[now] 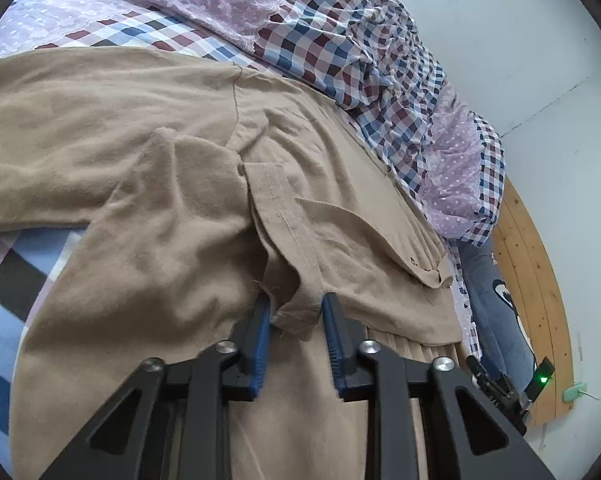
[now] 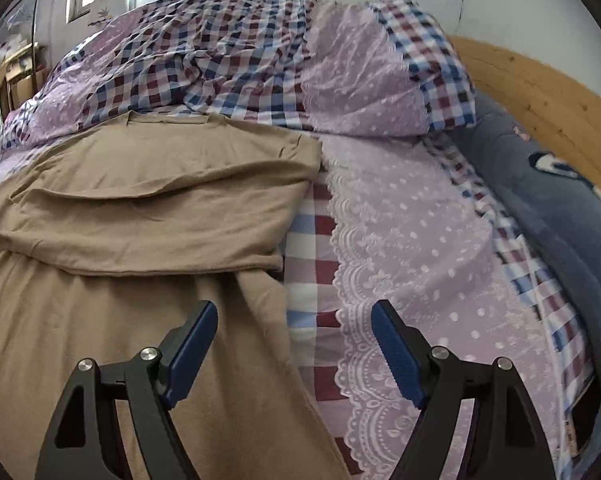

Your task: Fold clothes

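Tan cloth of the garment (image 1: 148,184), spread on the bed (image 2: 412,240), sits pinched at its cuff in my left tool (image 1: 296,312), ready to fold, while my right tool (image 2: 294,344) hovers wide, empty.

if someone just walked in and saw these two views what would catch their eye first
A big tan garment spread across the bed dominates both views, partly folded over itself. In the left wrist view the left gripper has a bunched strip of its cloth between the blue pads, while the right gripper hangs open over the garment's edge. Behind, a rumpled purple dotted and checked duvet is heaped by the wooden headboard.
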